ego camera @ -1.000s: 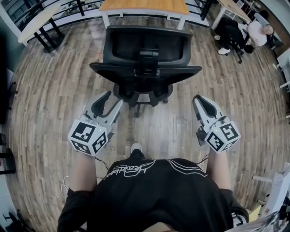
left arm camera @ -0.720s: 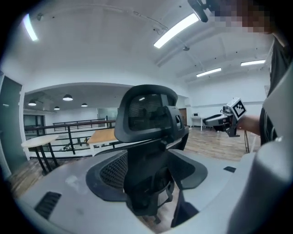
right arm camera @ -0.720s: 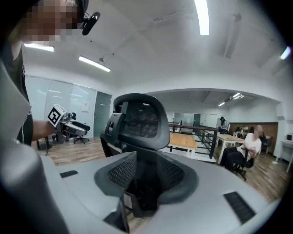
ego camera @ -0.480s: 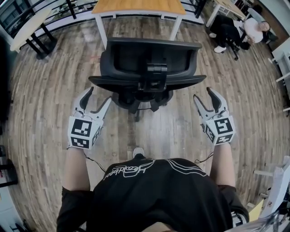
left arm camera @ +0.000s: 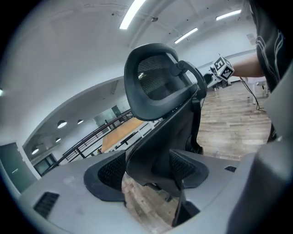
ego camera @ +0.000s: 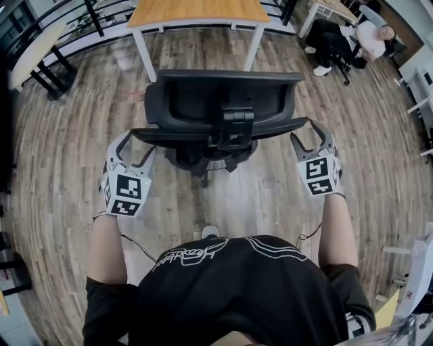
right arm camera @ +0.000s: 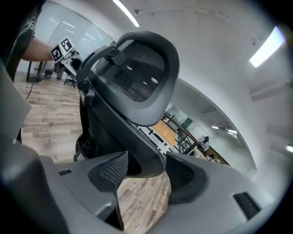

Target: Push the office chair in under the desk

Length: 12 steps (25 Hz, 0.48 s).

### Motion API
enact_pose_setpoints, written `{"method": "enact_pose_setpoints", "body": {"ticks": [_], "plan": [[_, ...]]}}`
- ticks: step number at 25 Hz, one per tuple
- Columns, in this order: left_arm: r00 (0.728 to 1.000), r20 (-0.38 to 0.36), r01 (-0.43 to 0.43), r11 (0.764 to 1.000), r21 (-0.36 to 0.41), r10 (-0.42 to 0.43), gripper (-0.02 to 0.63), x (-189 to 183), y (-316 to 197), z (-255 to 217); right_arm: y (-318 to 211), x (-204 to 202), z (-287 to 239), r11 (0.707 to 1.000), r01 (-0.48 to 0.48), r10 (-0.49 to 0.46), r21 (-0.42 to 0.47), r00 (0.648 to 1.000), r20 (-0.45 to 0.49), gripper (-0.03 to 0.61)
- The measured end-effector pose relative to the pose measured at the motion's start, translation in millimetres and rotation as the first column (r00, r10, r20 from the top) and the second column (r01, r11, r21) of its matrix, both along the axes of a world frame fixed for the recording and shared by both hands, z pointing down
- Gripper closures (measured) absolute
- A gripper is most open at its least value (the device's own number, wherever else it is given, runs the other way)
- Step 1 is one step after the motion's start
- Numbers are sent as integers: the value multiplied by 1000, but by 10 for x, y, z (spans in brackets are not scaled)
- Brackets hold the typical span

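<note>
- Both hand-held grippers have come up from behind the black mesh-backed office chair [ego camera: 223, 101] to its two sides, and their jaws have just been opening.
- The left hand-held gripper [ego camera: 137, 147] is at the left end of the backrest [ego camera: 220, 128], with its jaws spread wide.
- In the left gripper view, the left hand-held gripper [left arm camera: 149, 171] has the dark edge of the backrest [left arm camera: 155, 155] running between its mesh pads. Whether a pad touches it is hard to tell.
- The right hand-held gripper [ego camera: 312, 138] mirrors that at the right end, jaws just as wide.
- In the right gripper view, the right hand-held gripper [right arm camera: 146, 173] has the backrest edge [right arm camera: 137, 151] between its pads, nothing squeezed.
- The chair stands between the two grippers on the wood-plank floor [ego camera: 74, 121], its headrest [right arm camera: 142, 77] rising above the jaws.
- Ahead of both grippers, beyond the chair, the wooden-topped surface on white legs [ego camera: 196, 10] waits, and the chair is not yet under it.
</note>
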<state>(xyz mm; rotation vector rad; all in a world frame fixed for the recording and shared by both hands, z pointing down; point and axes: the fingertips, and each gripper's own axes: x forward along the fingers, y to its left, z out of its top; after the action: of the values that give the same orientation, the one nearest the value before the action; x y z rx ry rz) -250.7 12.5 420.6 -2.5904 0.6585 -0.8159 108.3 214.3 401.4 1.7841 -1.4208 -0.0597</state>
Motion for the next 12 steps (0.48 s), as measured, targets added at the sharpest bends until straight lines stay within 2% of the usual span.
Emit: {"method": "enact_pose_setpoints", "body": {"ticks": [6,12], "plan": [[994,101,-57,996,67,50,341,76,-138,121,-149,106,137,997,8,-15,-79,996,-89,311],[990,128,-68,990,121,53,344,113,-237,149,-176,132,158,996,3,-15,-90,992,-124,311]]}}
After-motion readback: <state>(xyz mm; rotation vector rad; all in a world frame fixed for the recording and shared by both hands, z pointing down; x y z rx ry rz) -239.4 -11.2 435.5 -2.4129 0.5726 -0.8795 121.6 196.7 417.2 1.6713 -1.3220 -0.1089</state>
